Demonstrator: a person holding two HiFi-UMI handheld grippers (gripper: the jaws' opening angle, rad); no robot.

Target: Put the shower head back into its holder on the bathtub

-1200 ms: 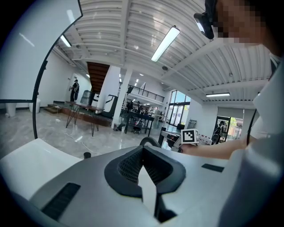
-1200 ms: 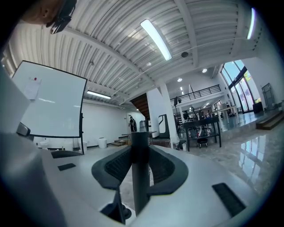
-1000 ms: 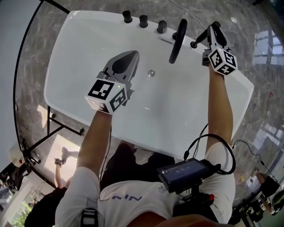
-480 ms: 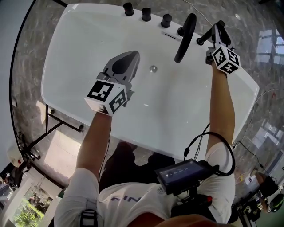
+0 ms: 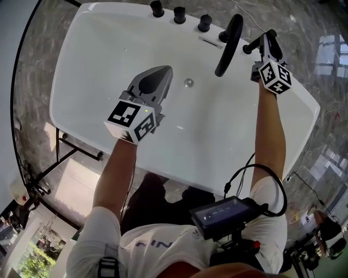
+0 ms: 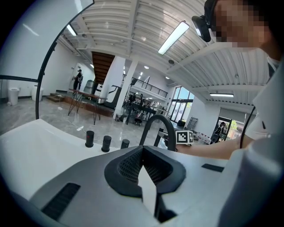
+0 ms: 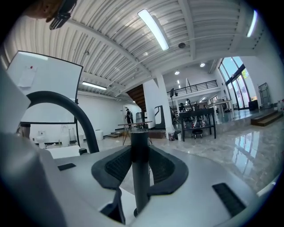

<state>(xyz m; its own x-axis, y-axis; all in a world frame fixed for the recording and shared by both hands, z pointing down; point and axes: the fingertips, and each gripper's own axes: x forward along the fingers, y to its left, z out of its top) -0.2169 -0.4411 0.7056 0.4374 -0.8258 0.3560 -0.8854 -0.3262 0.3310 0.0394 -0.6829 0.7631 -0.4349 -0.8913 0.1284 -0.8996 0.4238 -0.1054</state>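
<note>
Shower head (image 5: 251, 48), a slim black rod, is seen at the far right rim of the white bathtub (image 5: 81, 81). From the left, the left gripper (image 5: 165, 70) is held over the basin, its jaws pressed together on nothing. Three knobs (image 5: 179, 15) and an arched spout (image 5: 228, 38) follow. The right gripper (image 5: 268, 39) is clamped on the upright rod.

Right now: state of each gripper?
Left gripper: shut, nothing between the jaws.
Right gripper: shut on the shower head.
</note>
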